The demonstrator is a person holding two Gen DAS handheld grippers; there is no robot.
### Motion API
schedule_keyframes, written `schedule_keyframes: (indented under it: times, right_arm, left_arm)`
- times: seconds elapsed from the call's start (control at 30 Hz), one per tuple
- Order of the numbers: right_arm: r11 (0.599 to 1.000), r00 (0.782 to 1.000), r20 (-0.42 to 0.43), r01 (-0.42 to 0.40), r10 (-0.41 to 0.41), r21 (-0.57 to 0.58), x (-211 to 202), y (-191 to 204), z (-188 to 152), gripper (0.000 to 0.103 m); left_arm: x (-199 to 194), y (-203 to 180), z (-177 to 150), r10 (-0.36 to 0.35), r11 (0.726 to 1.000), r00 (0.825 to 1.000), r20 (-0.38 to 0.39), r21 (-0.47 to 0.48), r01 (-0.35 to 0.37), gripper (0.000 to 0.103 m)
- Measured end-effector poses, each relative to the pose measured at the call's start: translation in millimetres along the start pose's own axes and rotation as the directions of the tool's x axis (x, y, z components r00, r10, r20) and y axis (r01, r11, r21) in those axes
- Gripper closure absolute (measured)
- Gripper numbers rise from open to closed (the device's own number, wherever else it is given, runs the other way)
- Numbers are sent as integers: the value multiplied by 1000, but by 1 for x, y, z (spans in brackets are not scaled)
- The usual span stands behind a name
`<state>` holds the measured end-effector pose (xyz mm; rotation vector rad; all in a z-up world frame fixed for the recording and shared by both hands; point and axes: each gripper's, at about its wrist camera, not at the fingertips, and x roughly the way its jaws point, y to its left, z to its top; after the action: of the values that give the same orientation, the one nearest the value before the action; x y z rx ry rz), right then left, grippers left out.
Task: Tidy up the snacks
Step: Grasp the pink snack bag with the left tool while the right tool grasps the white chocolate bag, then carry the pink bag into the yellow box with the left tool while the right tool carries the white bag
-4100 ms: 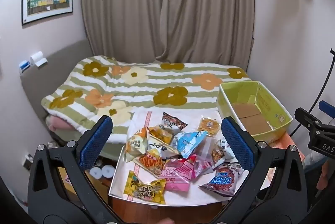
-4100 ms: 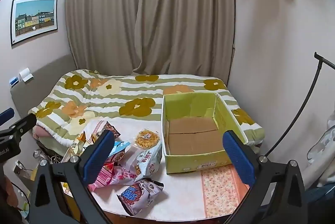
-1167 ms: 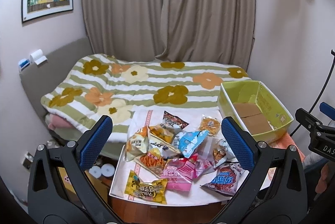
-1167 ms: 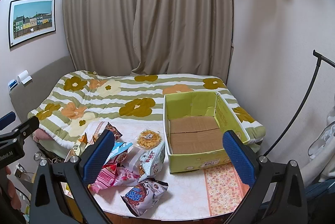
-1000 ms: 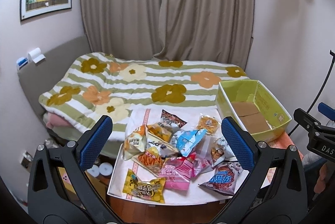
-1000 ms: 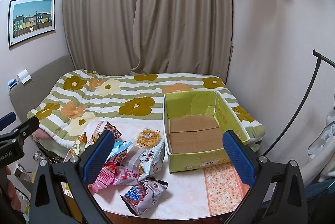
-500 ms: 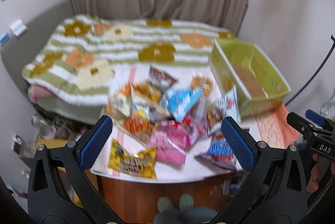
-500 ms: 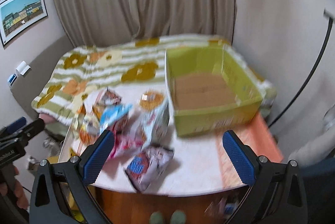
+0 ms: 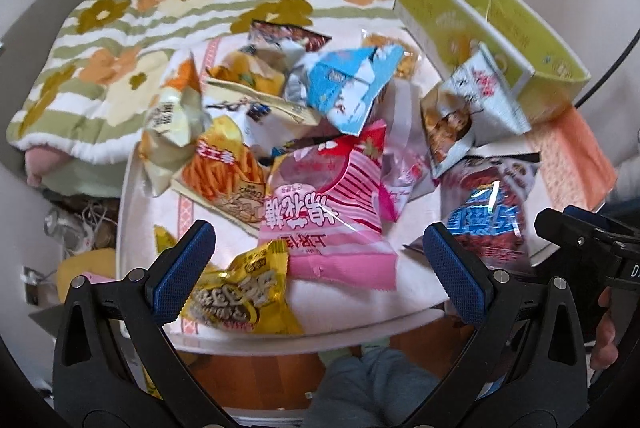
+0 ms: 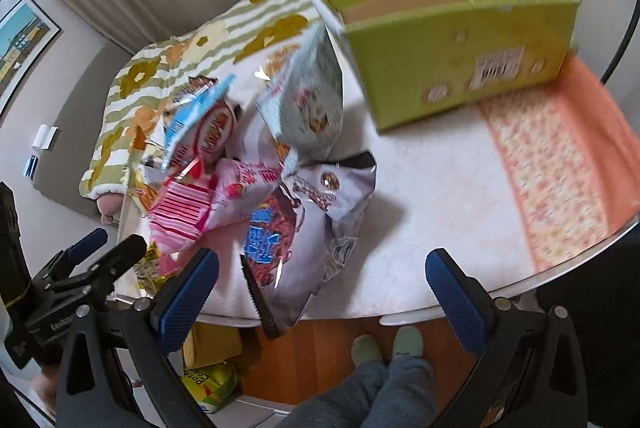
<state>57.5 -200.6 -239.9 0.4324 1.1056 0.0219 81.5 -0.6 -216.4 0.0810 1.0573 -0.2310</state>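
Observation:
A heap of snack bags lies on the white table (image 9: 348, 302). Among them are a pink striped bag (image 9: 324, 216), a yellow bag (image 9: 240, 292), a blue bag (image 9: 348, 84) and a dark bag with blue lettering (image 9: 486, 220). My left gripper (image 9: 320, 264) is open and empty, just above the pink and yellow bags. An empty green cardboard box (image 10: 448, 36) stands at the table's far right. My right gripper (image 10: 320, 284) is open and empty above the dark bag (image 10: 296, 228), near the table's front edge.
A bed with a flowered striped blanket (image 9: 132, 24) lies behind the table. An orange patterned cloth (image 10: 560, 164) covers the table's right end. The person's legs and feet (image 10: 384, 348) stand at the front edge. The left gripper's body (image 10: 72, 292) shows at the left of the right wrist view.
Both grippers have moved forward and down toward the table, so the snacks and box look much closer. Both stay open and empty. The snacks have not moved.

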Motion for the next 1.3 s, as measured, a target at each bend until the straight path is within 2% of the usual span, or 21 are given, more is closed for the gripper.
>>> schedule_keyframes:
  times: [0.3, 0.4, 0.5, 0.7, 0.73, 0.83, 0.9, 1.03, 1.23, 1.3]
  right_arm:
    - [999, 999, -37, -9, 10, 44, 32, -4, 8, 0]
    - [999, 999, -41, -10, 12, 48, 39, -8, 10, 1]
    - [998, 998, -43, -31, 34, 61, 43, -11, 12, 2]
    - [995, 996, -57, -64, 69, 77, 52, -17, 14, 7]
    - [995, 996, -56, -68, 73, 78, 51, -17, 14, 7]
    - [995, 996, -56, -72, 76, 76, 51, -16, 14, 7]
    - [994, 995, -55, -80, 85, 77, 50, -16, 14, 11]
    - [986, 987, -62, -141, 147, 90, 53, -11, 16, 34]
    - [989, 990, -49, -127, 131, 74, 46, -3, 17, 45]
    - [990, 991, -44, -125, 128, 71, 41, 0, 16, 46]
  left_arm:
    - [46, 5, 3, -21, 999, 998, -58, 28, 23, 3]
    - [53, 5, 2, -70, 997, 996, -64, 29, 72, 4]
    - [58, 1, 1, -82, 995, 994, -74, 52, 86, 6]
    - [60, -3, -2, -127, 990, 989, -78, 53, 131, 20]
    - [59, -3, -2, -133, 989, 988, -78, 54, 138, 25]
    - [57, -1, -3, -150, 987, 986, -73, 50, 153, 27]
    - [53, 0, -3, -155, 986, 986, -67, 50, 158, 28]
    - [42, 0, -2, -146, 986, 988, -46, 74, 149, 30]
    - [27, -7, 1, -139, 985, 990, -20, 105, 140, 30]
    - [20, -9, 0, -136, 984, 991, -10, 112, 137, 30]
